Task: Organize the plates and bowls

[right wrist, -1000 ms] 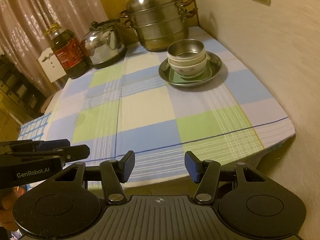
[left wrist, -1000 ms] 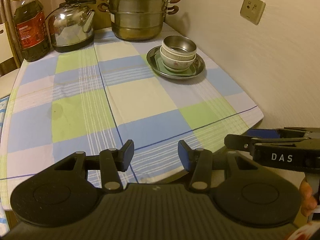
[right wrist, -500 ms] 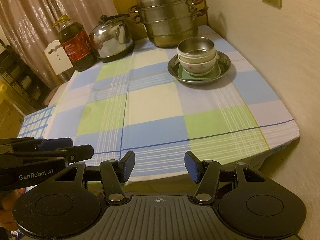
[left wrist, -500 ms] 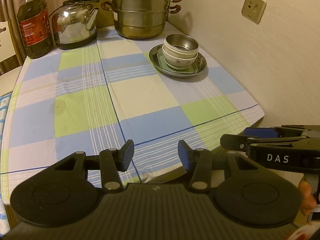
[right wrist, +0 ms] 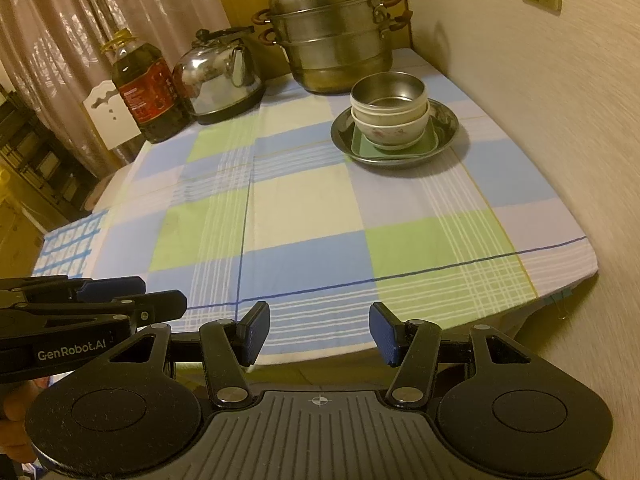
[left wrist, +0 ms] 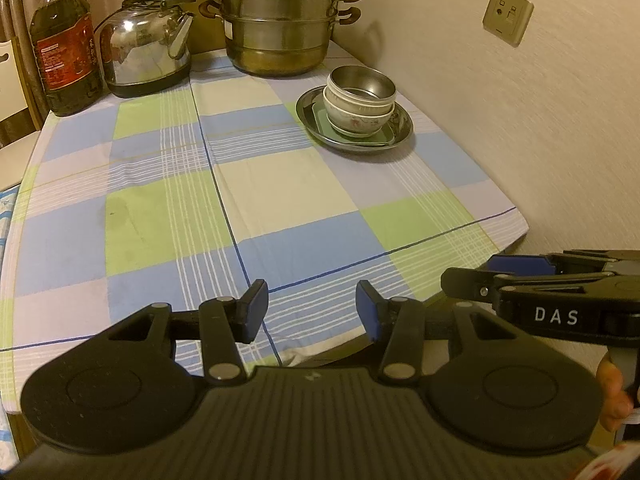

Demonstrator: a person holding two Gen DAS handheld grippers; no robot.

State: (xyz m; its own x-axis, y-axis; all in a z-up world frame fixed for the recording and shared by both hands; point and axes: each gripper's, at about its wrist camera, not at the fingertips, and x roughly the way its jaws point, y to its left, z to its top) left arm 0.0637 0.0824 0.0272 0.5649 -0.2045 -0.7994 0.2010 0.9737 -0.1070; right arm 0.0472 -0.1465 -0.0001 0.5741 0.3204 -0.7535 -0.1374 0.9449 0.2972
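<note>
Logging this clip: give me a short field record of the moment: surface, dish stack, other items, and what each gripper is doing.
surface: table with checked cloth
dish stack: steel bowl nested in white bowls, on a green square plate, all in a round steel plate near the wall
other items: steamer pot, kettle, oil bottle along the far edge
left gripper: jaws apart, nothing between them, over the near table edge
right gripper: jaws apart, empty, over the near edge
stack status: untouched by either gripper

Cream textured wall (left wrist: 520,120) along table's right side, beige wall socket (left wrist: 507,15) on it. Checked blue-green-white tablecloth (left wrist: 280,200) covers table. Pinkish lace curtain (right wrist: 60,40) back left. Warm dim yellowish light.
</note>
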